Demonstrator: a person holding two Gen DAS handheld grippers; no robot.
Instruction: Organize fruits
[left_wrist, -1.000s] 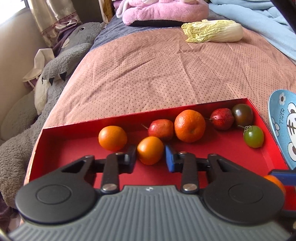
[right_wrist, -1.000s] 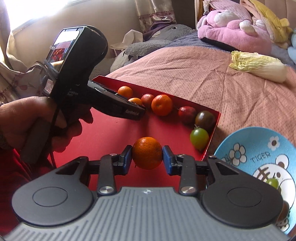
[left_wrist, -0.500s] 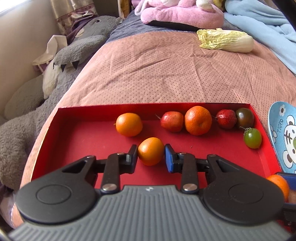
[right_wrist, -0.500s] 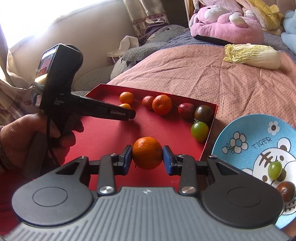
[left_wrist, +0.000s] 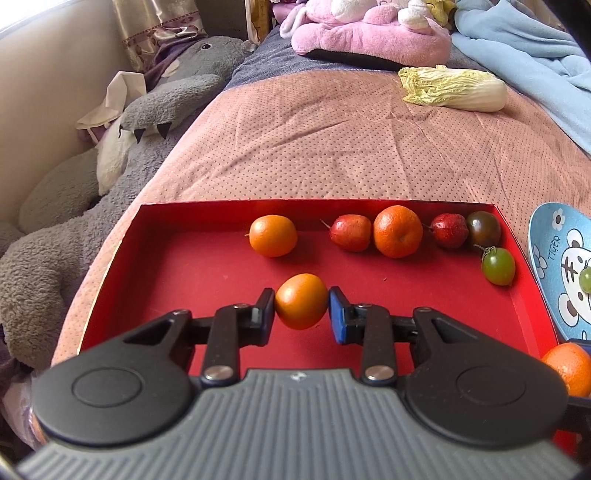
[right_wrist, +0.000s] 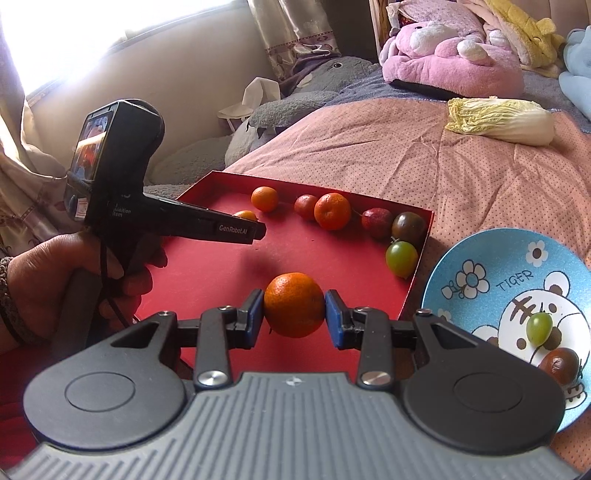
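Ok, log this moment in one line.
left tool: holds kumquat | right tool: holds orange | both over tray

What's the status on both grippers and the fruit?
Left gripper shut on small orange fruit. Right gripper shut on round orange mandarin, above red cardboard tray. Nothing blocking either.

red tray (left_wrist: 207, 258), blue cartoon-tiger plate (right_wrist: 491, 258), dotted pink bedspread (left_wrist: 332, 147)

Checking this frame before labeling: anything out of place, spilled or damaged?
Nothing spilled or damaged. One oddity: a napa cabbage lies loose on the bedspread, far from the red tray and blue plate. Both grips look clean: left gripper on a small orange, right gripper on a mandarin.
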